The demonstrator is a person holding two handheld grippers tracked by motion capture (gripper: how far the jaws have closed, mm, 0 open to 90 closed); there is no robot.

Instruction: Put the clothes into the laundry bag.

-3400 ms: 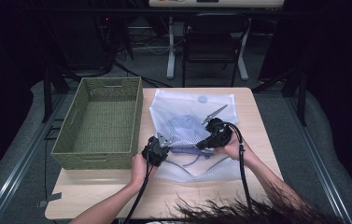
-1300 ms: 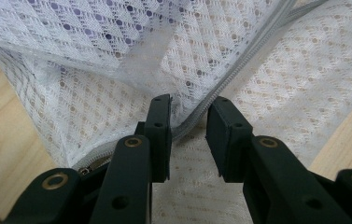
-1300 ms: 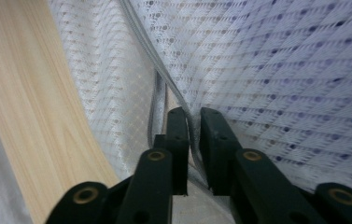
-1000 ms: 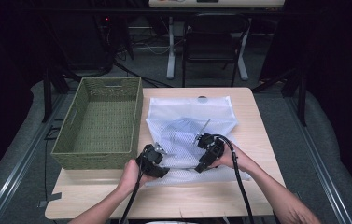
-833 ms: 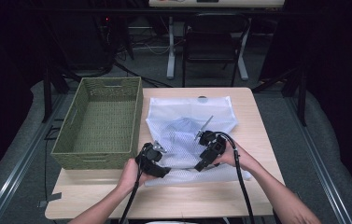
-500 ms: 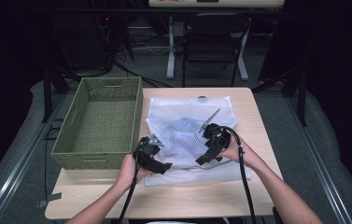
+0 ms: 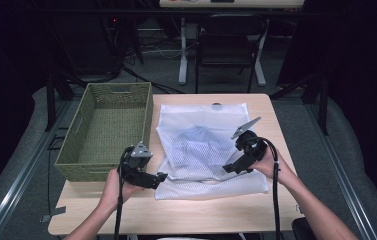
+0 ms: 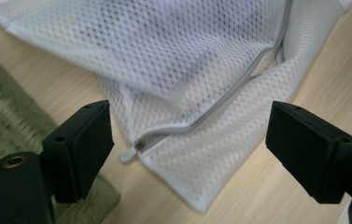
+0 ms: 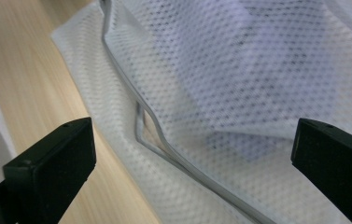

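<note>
A white mesh laundry bag (image 7: 215, 186) lies flat on the wooden table (image 7: 216, 215), with a pale blue garment (image 7: 195, 146) showing through the mesh. My left gripper (image 7: 162, 176) hovers at the bag's near left corner. Its jaws have just been opening and stand wide over the grey zipper's pull (image 8: 131, 152), touching nothing. My right gripper (image 7: 229, 169) hangs over the bag's near right part. It too has just been opening, and the zipper (image 9: 142, 127) lies slack and partly gaping below the open jaws. In the gripper views, the left gripper (image 8: 191, 150) and the right gripper (image 9: 190, 173) hold nothing.
A green woven basket (image 7: 78, 169) stands at the table's left, close to my left hand; its edge (image 8: 1, 116) shows beside the left jaw. Behind the table are a dark chair (image 7: 226, 45) and a desk's legs. Bare wood runs along the near edge.
Both grippers have let go of the bag's near edge, opened wide and risen off it. The hands drew slightly apart. The bag has settled flat.
</note>
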